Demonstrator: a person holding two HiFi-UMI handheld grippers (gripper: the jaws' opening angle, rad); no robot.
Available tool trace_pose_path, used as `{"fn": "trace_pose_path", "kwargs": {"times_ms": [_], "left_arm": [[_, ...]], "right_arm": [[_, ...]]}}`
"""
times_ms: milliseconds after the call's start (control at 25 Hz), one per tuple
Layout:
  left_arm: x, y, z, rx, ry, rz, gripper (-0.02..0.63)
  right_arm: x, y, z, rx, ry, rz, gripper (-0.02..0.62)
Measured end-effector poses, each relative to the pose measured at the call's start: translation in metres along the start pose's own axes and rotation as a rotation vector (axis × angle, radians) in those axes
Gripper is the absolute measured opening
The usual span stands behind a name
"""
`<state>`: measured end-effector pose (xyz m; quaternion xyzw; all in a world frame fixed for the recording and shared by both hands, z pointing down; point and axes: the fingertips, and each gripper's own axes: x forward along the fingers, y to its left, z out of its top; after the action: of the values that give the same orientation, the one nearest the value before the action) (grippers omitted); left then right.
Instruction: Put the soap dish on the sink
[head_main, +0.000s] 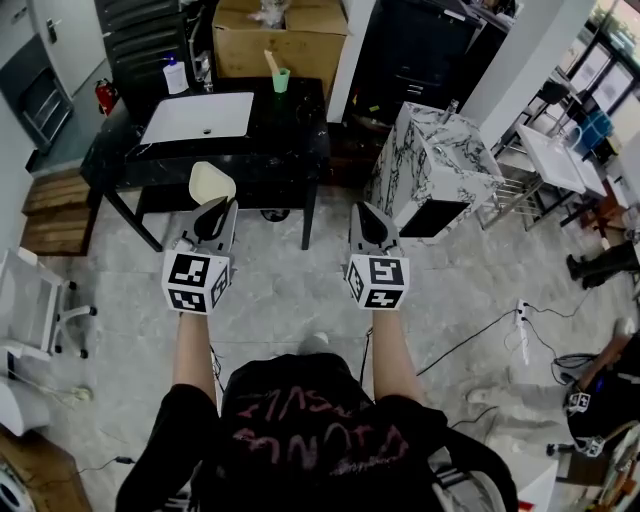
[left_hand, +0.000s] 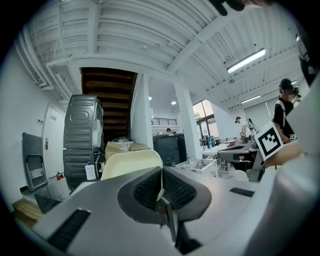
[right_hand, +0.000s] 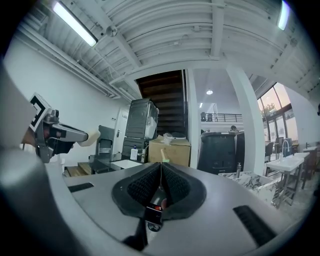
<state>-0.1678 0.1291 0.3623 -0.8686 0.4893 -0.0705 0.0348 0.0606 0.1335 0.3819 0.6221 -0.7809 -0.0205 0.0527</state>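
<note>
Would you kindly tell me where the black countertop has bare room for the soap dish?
The black countertop is bare right of the white basin, in front of the green cup. The back edge is busier, with a white bottle and the cup.

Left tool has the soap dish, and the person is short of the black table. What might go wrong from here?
The left tool pinches the soap dish only by its thin edge, so it may pivot or slip on the way. The sink sits back from the near edge of the table; a stretched reach might set the soap dish down short. The bottle and green cup stand close behind the sink and might get knocked.
</note>
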Motion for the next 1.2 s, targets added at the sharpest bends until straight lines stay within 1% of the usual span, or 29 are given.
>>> {"fn": "trace_pose_path", "kwargs": {"times_ms": [320, 600, 880, 1200], "left_arm": [[0.011, 0.016, -0.006, -0.003, 0.003, -0.008, 0.025], [0.040, 0.032, -0.013, 0.004, 0.012, -0.009, 0.025], [0.088, 0.053, -0.030, 0.000, 0.049, -0.006, 0.025], [0.164, 0.080, -0.045, -0.007, 0.089, -0.007, 0.025]], "right_arm": [[0.020, 0.005, 0.002, -0.006, -0.012, -0.006, 0.014], [0.056, 0.001, -0.004, -0.008, -0.011, 0.004, 0.014], [0.110, -0.013, -0.018, -0.002, 0.007, 0.027, 0.014], [0.188, -0.039, -0.031, 0.000, 0.026, 0.038, 0.014]]}}
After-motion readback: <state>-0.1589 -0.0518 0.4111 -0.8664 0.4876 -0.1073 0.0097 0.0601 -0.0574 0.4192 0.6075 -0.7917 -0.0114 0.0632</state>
